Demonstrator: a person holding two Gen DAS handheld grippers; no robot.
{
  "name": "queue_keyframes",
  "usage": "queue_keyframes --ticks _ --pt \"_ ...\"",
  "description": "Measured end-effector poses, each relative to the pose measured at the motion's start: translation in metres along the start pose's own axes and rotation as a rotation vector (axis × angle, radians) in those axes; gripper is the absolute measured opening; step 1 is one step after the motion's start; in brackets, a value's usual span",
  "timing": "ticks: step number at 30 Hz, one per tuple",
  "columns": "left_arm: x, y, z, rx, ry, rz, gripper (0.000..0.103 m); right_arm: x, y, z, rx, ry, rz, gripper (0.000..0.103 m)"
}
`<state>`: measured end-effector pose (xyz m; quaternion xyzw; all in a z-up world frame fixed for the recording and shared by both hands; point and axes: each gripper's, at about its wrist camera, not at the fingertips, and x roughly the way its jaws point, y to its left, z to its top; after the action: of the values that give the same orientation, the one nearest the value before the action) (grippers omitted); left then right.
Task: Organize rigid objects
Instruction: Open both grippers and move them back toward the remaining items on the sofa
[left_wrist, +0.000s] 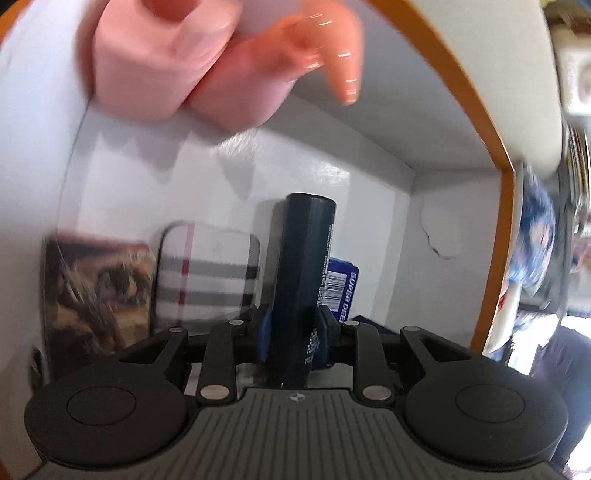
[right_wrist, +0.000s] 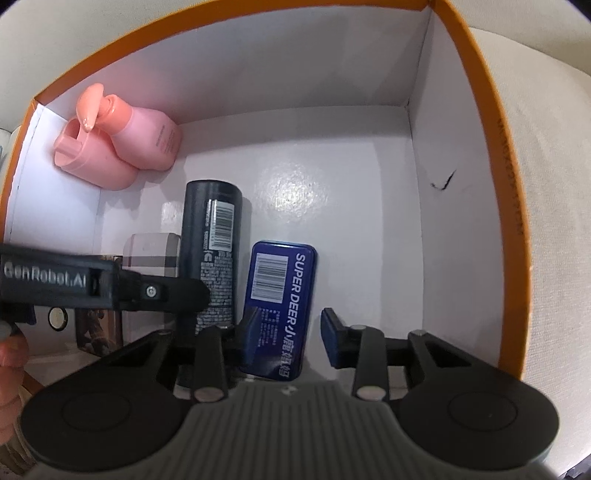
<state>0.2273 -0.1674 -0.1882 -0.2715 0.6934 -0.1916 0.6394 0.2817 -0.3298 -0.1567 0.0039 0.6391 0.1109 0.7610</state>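
Observation:
A tall dark spray can (left_wrist: 306, 251) stands in a white box with an orange rim (right_wrist: 491, 147). My left gripper (left_wrist: 295, 325) is shut on the can's lower body. In the right wrist view one of its fingers (right_wrist: 177, 293) reaches the can (right_wrist: 214, 221) from the left. A blue "SUPER DEER" tin (right_wrist: 280, 302) lies right of the can. My right gripper (right_wrist: 291, 328) hangs over the tin's near end, open. Its left finger is close to the tin's left edge, and a gap shows between the tin and its right finger.
Two pink bottles (right_wrist: 92, 158), one with a pump top (right_wrist: 147, 140), lean in the far left corner. A plaid tin (right_wrist: 151, 251) and a picture tin (right_wrist: 96, 328) stand left of the can. The box floor (right_wrist: 369, 221) right of the blue tin is bare. A person's hand (right_wrist: 11, 362) holds the left gripper.

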Motion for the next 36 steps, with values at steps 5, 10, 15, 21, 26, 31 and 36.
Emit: queue_keyframes --ticks 5,10,15,21,26,31,36 --pt "-0.009 -0.01 -0.005 0.107 -0.029 0.077 0.023 0.001 0.001 0.001 0.016 0.004 0.01 0.034" --pt "-0.017 -0.014 -0.007 0.183 -0.059 0.129 0.019 0.001 -0.001 0.003 0.044 0.0 -0.008 0.035" --pt "-0.016 -0.011 -0.008 0.195 -0.057 0.117 0.019 0.004 -0.001 0.002 0.078 0.023 0.0 0.029" --pt "-0.021 -0.015 -0.014 0.22 -0.068 0.124 0.019 0.009 0.003 0.001 0.081 0.017 -0.003 0.028" --pt "-0.041 -0.022 -0.025 0.289 -0.114 0.117 0.019 0.006 0.005 0.001 0.068 -0.006 -0.025 0.029" --pt "-0.065 -0.03 -0.044 0.377 -0.177 0.105 0.019 -0.03 0.02 -0.013 0.035 -0.095 -0.033 0.029" --pt "-0.104 -0.032 -0.063 0.443 -0.273 0.067 0.019 -0.072 0.051 -0.033 -0.023 -0.27 -0.006 0.029"
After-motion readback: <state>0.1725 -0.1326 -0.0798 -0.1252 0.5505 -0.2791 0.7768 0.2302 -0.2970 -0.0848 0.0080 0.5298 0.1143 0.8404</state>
